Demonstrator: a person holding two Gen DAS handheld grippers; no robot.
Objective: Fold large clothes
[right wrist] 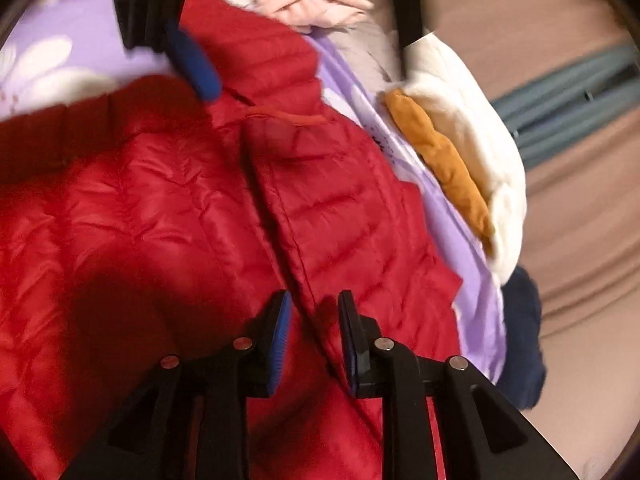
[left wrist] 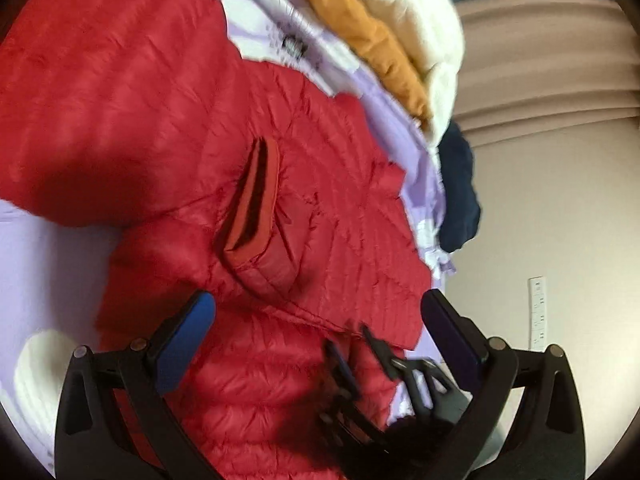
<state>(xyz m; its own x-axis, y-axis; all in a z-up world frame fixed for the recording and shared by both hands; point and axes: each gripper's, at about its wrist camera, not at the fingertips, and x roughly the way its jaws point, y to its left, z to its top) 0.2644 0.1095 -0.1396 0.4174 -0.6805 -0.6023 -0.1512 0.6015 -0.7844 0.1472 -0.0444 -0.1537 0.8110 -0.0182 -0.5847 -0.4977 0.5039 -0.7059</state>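
Your red puffer jacket [left wrist: 168, 128] lies spread on the lilac bedsheet [left wrist: 44, 256], quilted in narrow stitched bands with a glossy shell that catches the light. One slanted pocket [left wrist: 256, 216] gapes open near its middle, showing a darker red lining. From your right wrist view the same jacket [right wrist: 132, 216] shows a long seam running down its front panel and a thin red cord near the top.

Take the jacket as your landmark. Your left gripper [left wrist: 320, 312] hangs over its lower part with the jaws spread wide and nothing between the blue pads [left wrist: 200, 312]. Your right gripper [right wrist: 314, 312] sits over the jacket's front seam, its jaws narrow with a small gap; red fabric shows through that gap, but the pads do not visibly press on it.

Count of what lies about: one red jacket and one bedsheet with white flower prints under it. Beyond the jacket's far edge sits one cream fleece garment [left wrist: 424, 32] with a mustard-orange lining [left wrist: 372, 40]. One dark navy garment [left wrist: 460, 192] hangs off the sheet's edge just past the jacket's hem. One pale pink garment [right wrist: 316, 0] lies above the jacket's top in your right wrist view. Both views are blurred.
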